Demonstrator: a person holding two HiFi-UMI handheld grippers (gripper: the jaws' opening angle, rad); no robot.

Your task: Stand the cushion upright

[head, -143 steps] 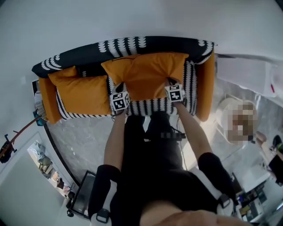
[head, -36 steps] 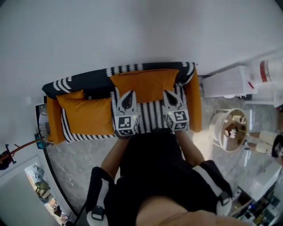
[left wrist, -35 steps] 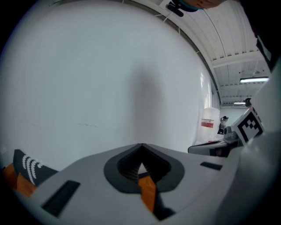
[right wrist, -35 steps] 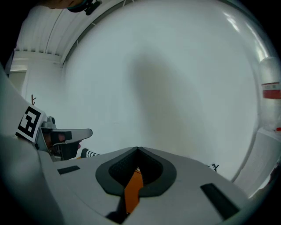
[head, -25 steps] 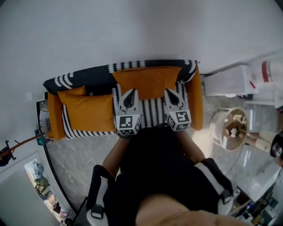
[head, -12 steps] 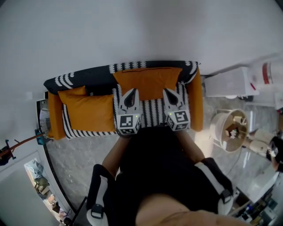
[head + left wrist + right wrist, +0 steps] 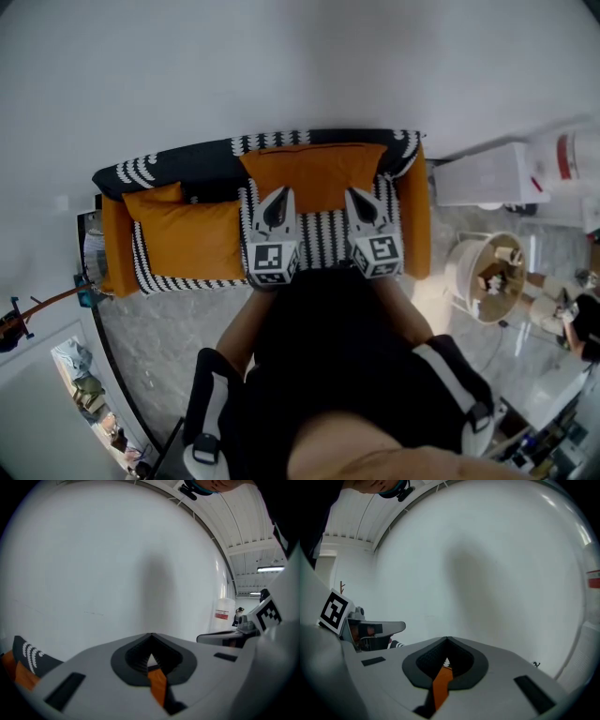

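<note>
Leaning upright against the backrest of the black-and-white patterned sofa (image 7: 178, 167), the large orange fabric cushion (image 7: 314, 176) stood near the sofa's right-hand end. Just before it, the grey left gripper (image 7: 278, 194) and right gripper (image 7: 357, 195) hovered side by side over the seat, each pressed fully together and holding nothing.

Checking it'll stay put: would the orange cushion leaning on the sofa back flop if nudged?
Probably soft and light: the cushion looks like plump fabric. Resting against the backrest, it likely holds, though a forward tug could slump it.
</note>
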